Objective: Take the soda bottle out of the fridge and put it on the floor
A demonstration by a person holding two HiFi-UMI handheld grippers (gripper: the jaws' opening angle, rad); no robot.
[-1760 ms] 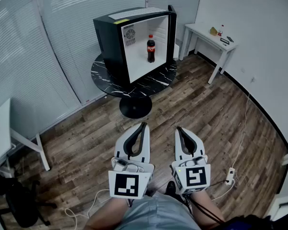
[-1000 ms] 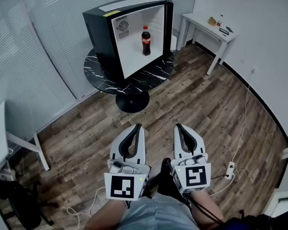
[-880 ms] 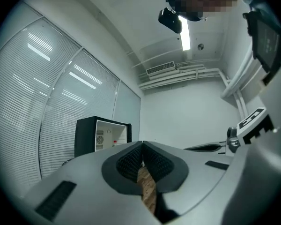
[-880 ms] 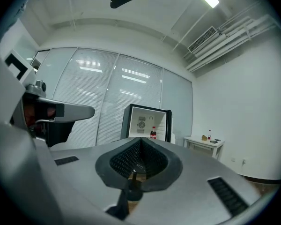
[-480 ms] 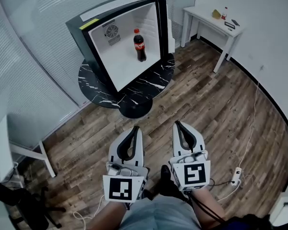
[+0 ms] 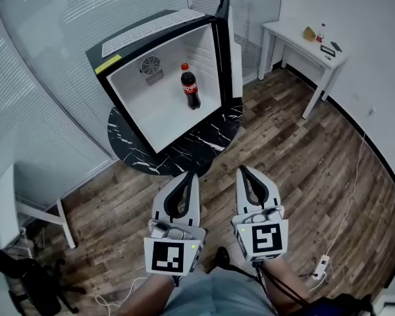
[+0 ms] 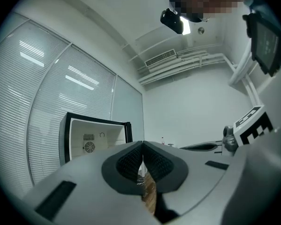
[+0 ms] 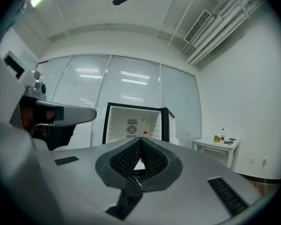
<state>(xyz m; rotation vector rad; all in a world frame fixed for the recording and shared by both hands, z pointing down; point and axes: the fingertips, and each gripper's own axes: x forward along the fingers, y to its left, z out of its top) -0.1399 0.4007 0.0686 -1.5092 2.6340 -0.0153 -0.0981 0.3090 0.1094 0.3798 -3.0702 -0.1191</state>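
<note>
Soda bottle (image 6: 189, 87) stands upright in the open fridge (image 6: 145, 33), well apart from the left claw (image 6: 193, 174) and right claw (image 6: 241, 169) — both pressed together, empty — and it's probably full, heavyish and slick, so I'd pinch mid-body.

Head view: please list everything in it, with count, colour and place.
fridge: one, black, white inside, door open, on round table
soda bottle: one, dark, red cap, upright inside fridge
round table: one, black marble, centre
desk: one, white, upper right by wall
power strip: one, white, floor lower right
floor: brown wood planks
left claw: one, white, shut, empty, bottom centre
right claw: one, white, shut, empty, beside it
</note>
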